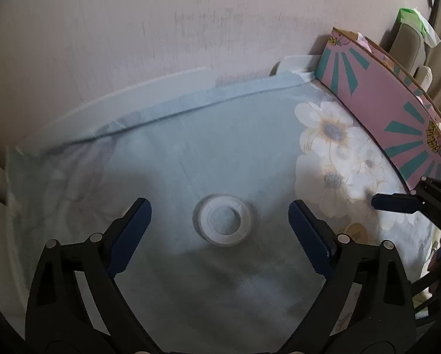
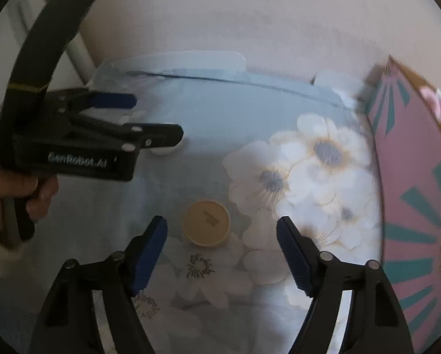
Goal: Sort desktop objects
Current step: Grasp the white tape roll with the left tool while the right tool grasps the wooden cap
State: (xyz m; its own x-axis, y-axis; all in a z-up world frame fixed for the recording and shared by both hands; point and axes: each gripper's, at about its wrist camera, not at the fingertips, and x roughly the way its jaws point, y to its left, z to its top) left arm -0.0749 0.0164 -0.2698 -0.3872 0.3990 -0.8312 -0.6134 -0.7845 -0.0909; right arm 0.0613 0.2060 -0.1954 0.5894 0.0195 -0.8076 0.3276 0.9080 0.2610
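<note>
We hold both tongs over a table covered in a pale blue cloth (image 1: pixel 167 153) printed with big white flowers (image 2: pixel 317 159). The left gripper (image 1: pixel 220 221) stands with its jaws spread wide, and a white ring (image 1: pixel 224 220) (a roll of tape, as far as we can tell) lies flat on the cloth between the blue pads (image 1: pixel 132 233), touching neither. From the right wrist camera we see that same gripper from the side, held in a hand (image 2: pixel 22 194), with its near finger covering most of the ring. The right gripper (image 2: pixel 221 250) has its jaws apart too, somewhat narrower, with nothing pressed between them; a round yellow cap (image 2: pixel 207 223) sits on the cloth just ahead of its fingertips, closer to the left pad and at the edge of the flower print. Along the right edge of the table stands a pink cardboard box (image 1: pixel 379 100) with teal rays, its top open. Behind the table rises a plain pale wall (image 1: pixel 132 29).
</note>
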